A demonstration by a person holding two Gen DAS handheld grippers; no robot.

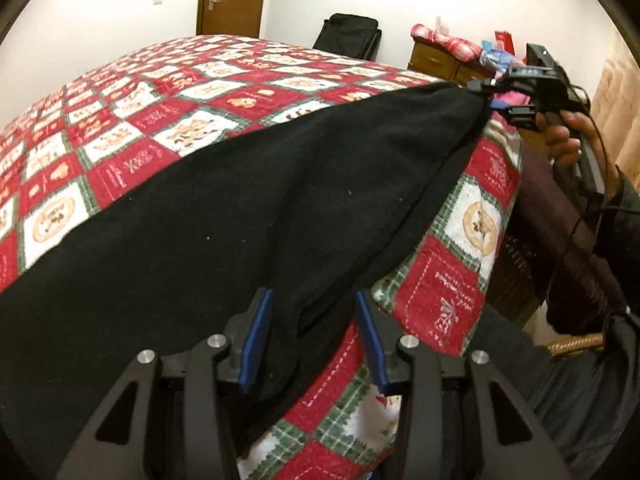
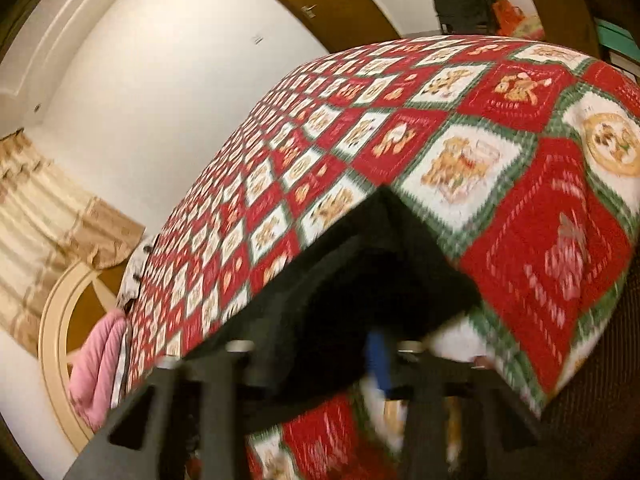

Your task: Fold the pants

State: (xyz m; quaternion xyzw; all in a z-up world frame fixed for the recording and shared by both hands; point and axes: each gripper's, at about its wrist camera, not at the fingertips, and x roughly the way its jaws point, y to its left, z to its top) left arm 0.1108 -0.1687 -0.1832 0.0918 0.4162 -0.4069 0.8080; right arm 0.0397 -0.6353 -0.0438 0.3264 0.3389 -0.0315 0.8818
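Left wrist view: our left gripper (image 1: 316, 340) gapes around the black pants (image 1: 240, 208) edge; right gripper (image 1: 490, 98) pinches the far corner. Folding barely begun on the quilt (image 1: 180, 92).

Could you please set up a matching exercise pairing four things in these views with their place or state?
Things:
1. black fleece pants
2. left gripper
3. right gripper
4. red-and-white checked quilt

Place or state:
a. open, blue-padded fingers astride the pants' edge
b. covers the bed
c. clamped on a pants corner
d. spread across the quilt

Pairs: 1-d, 2-a, 3-c, 4-b
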